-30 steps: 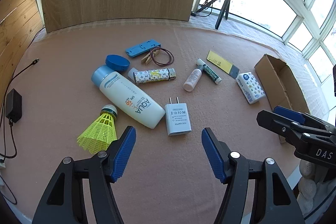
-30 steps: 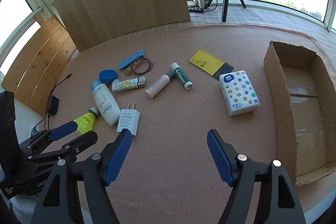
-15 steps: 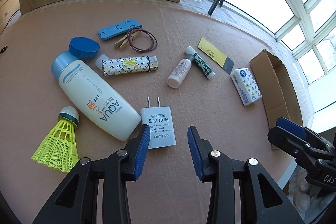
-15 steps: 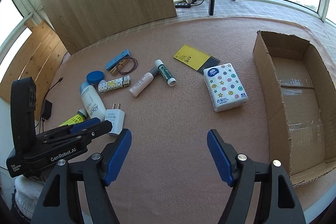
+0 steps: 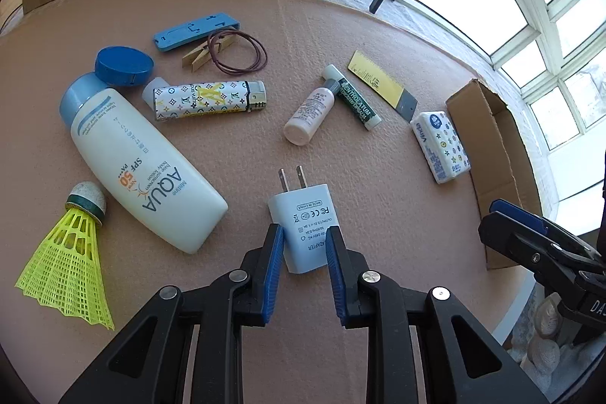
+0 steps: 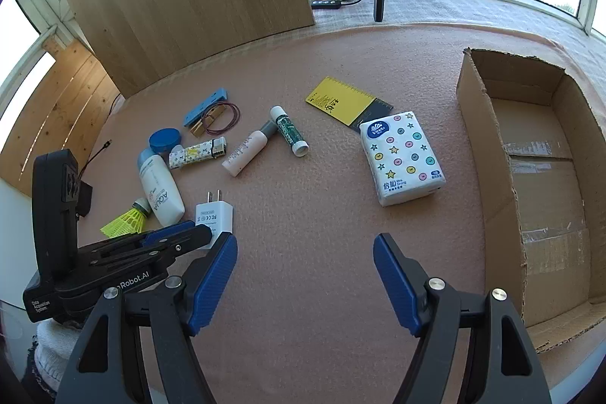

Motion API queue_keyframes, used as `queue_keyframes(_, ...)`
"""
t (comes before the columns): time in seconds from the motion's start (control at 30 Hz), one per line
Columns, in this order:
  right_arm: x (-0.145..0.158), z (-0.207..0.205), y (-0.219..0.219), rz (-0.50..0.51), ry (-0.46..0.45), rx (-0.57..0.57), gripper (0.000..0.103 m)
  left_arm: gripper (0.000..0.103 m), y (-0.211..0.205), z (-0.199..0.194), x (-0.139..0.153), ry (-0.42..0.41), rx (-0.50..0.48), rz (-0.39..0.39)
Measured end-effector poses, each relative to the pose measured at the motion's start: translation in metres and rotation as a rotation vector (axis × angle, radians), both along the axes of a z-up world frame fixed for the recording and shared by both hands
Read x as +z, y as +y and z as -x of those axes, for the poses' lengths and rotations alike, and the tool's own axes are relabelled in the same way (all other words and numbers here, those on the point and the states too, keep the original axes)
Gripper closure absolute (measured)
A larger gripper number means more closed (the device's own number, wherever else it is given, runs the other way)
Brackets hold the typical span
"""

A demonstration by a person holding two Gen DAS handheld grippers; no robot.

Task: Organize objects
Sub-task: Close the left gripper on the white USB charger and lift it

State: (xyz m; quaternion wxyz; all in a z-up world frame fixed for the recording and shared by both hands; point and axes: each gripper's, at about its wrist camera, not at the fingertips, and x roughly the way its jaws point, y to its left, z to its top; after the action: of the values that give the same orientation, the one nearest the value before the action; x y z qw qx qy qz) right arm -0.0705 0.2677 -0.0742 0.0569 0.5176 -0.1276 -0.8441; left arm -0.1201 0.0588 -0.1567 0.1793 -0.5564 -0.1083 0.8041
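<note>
My left gripper (image 5: pixel 305 245) has its ribbed blue pads closed in on the charger (image 5: pixel 305 228), one pad against each long side of that smooth white block, which lies flat on the felt (image 5: pixel 378 207) with its two metal prongs pointing away from me. Whether the pads are truly pressing or only touching I cannot tell for certain, but I see no gap on either side.

Just left of the charger lies the sunscreen (image 5: pixel 140 165), a glossy white bottle with a pale blue cap, and beside its base the shuttlecock (image 5: pixel 68 260), yellow plastic mesh with a rounded cork tip. Beyond them I see a patterned lighter (image 5: pixel 210 99), a round blue tin (image 5: pixel 124 66), a wooden peg (image 5: pixel 206 52) inside thin brown hair ties (image 5: pixel 242 52), and a flat blue plastic stand (image 5: pixel 197 31). To the right sit a small pink-white tube (image 5: pixel 310 116) touching a green lip balm (image 5: pixel 354 99), a yellow card (image 5: pixel 380 84) and a soft tissue pack (image 5: pixel 441 146).

My right gripper (image 6: pixel 305 284) hovers with jaws wide apart, holding nothing, over bare felt. The tissue pack (image 6: pixel 401 158) lies ahead of it, the open cardboard box (image 6: pixel 488 154) to its right.
</note>
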Motion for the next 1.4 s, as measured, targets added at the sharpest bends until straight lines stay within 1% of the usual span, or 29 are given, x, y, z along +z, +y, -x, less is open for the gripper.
queue_keyframes(0.03, -0.002, 0.003, -0.001, 0.008, -0.005, 0.009, 0.032, 0.077, 0.001, 0.0, 0.0, 0.002, -0.002, 0.003)
queue_keyframes(0.07, -0.006, 0.006, -0.002, 0.021, -0.015, 0.019, 0.032, 0.072, 0.002, -0.001, 0.0, 0.0, -0.007, 0.001)
queue_keyframes(0.1, -0.009, 0.009, -0.003, 0.036, -0.026, 0.029, 0.032, 0.07, 0.003, -0.002, -0.001, -0.001, -0.013, -0.001)
queue_keyframes(0.2, -0.021, 0.02, -0.009, 0.075, -0.065, 0.07, 0.037, 0.061, 0.005, -0.005, -0.002, 0.007, -0.026, 0.011)
queue_keyframes(0.27, -0.029, 0.027, -0.015, 0.1, -0.089, 0.097, 0.041, 0.052, 0.005, -0.005, -0.003, 0.005, -0.034, 0.008)
queue_keyframes(0.53, -0.061, 0.059, -0.035, 0.22, -0.199, 0.17, 0.049, 0.052, 0.01, -0.006, -0.009, 0.016, -0.062, 0.016)
queue_keyframes(0.63, -0.063, 0.066, -0.043, 0.229, -0.206, 0.201, 0.049, 0.053, 0.011, -0.006, -0.01, 0.022, -0.067, 0.014)
queue_keyframes(0.7, -0.063, 0.07, -0.048, 0.236, -0.216, 0.225, 0.052, 0.056, 0.012, -0.005, -0.011, 0.022, -0.069, 0.006)
queue_keyframes(0.87, -0.067, 0.074, -0.059, 0.248, -0.246, 0.268, 0.065, 0.057, 0.013, -0.005, -0.012, 0.027, -0.056, -0.002)
queue_keyframes(0.93, -0.068, 0.075, -0.061, 0.256, -0.252, 0.277, 0.068, 0.058, 0.014, -0.006, -0.012, 0.03, -0.05, 0.001)
queue_keyframes(1.0, -0.068, 0.075, -0.061, 0.277, -0.259, 0.285, 0.073, 0.059, 0.016, -0.007, -0.012, 0.034, -0.044, 0.003)
queue_keyframes(1.03, -0.068, 0.075, -0.062, 0.285, -0.262, 0.289, 0.075, 0.059, 0.018, -0.007, -0.012, 0.037, -0.042, 0.007)
queue_keyframes(1.2, -0.062, 0.07, -0.058, 0.271, -0.249, 0.288, 0.075, 0.059, 0.026, -0.012, -0.007, 0.055, -0.035, 0.013)
queue_keyframes(1.4, -0.039, 0.058, -0.039, 0.27, -0.201, 0.266, 0.075, 0.059, 0.05, -0.019, 0.016, 0.107, -0.056, 0.017)
